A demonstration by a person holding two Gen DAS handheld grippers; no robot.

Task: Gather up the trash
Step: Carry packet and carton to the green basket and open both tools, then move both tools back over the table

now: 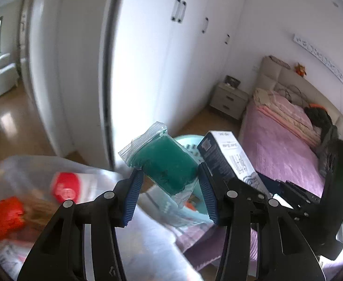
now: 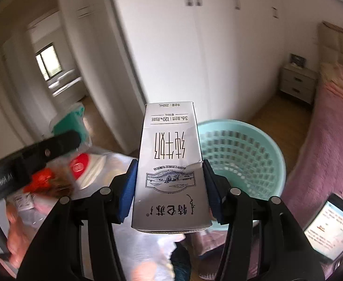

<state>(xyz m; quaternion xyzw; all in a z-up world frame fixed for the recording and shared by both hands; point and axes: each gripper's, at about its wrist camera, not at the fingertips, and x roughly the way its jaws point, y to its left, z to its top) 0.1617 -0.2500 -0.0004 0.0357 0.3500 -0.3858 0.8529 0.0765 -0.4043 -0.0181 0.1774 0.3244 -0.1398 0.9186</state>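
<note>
Clear bag: contents blurred, cut off at the frame edge. Bedroom: white wardrobe, wood floor, pink bed, teal basket. Right gripper pinches milk carton, held above the basket, long axis pointing away, print inverted. Left gripper pinches green pouch, tilted

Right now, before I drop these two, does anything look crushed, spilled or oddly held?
The milk carton in the right gripper is held upside down, its print inverted, with a crease across the front. No liquid shows. The green zip bag in the left gripper looks intact, tilted.
</note>
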